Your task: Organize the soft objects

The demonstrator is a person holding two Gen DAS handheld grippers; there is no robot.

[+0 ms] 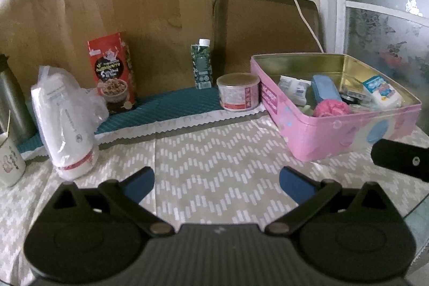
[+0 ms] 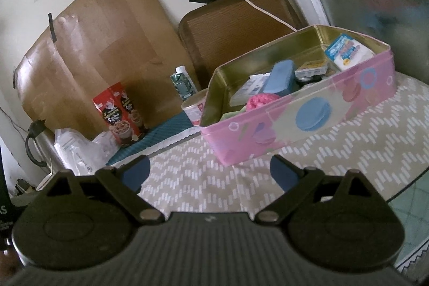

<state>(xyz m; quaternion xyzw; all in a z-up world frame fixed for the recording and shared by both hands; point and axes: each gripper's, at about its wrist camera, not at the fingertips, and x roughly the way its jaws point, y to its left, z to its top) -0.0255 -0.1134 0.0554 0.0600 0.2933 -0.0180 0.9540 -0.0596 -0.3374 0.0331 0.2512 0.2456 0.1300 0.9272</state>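
Standing ahead and to the right of the left gripper point(image 1: 216, 182), the pink tin point(image 1: 321, 137) with its soft pink ball point(image 1: 333, 108) is nearer the right gripper point(image 2: 210, 173), both spread wide and empty.

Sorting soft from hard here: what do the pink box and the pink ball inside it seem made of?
The pink box looks like printed tin: its bare inner walls shine a metallic gold. The pink ball looks like fluffy yarn or mesh, with a bumpy matte surface; which one is unclear.
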